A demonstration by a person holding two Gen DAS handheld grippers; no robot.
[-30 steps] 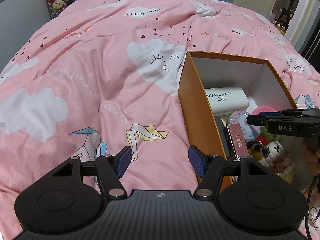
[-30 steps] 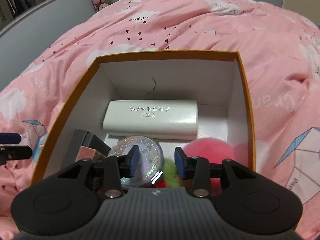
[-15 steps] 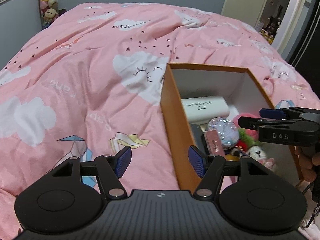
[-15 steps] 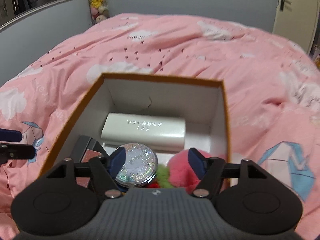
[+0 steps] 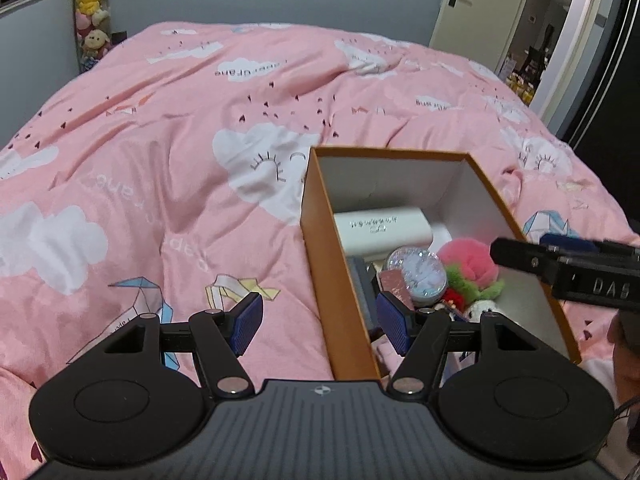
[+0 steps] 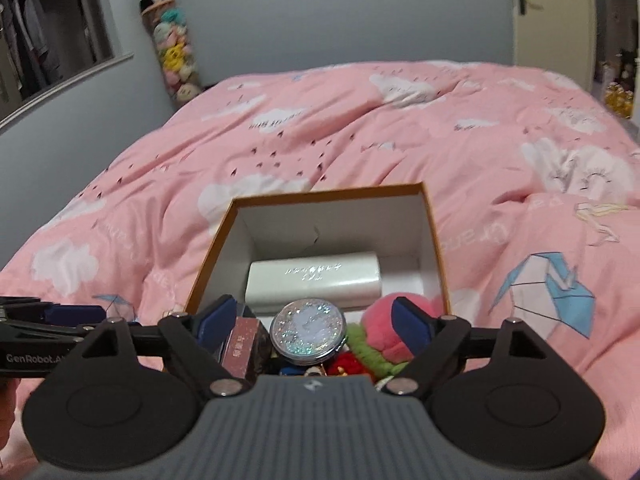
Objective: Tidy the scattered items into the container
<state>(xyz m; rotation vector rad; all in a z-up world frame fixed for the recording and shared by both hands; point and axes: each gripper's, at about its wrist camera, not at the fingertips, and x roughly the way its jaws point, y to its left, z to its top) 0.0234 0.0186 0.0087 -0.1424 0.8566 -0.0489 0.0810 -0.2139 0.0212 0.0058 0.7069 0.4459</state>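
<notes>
An orange box (image 5: 320,272) with a white inside sits on the pink bed; it also shows in the right wrist view (image 6: 434,236). It holds a white case (image 6: 314,282), a glittery round compact (image 6: 308,328), a pink plush (image 6: 386,326), a pink-labelled small box (image 6: 240,348) and small toys. My left gripper (image 5: 320,318) is open and empty, straddling the box's left wall near its front corner. My right gripper (image 6: 314,322) is open and empty above the box's near end; it shows side-on in the left wrist view (image 5: 560,264).
The pink cloud-print duvet (image 5: 160,160) covers the whole bed around the box. A column of plush toys (image 6: 176,52) hangs at the far wall. A door (image 5: 480,4) stands at the back right.
Both grippers have pulled back and risen, so the box looks smaller and farther. My right gripper has opened wide, from nearly closed.
</notes>
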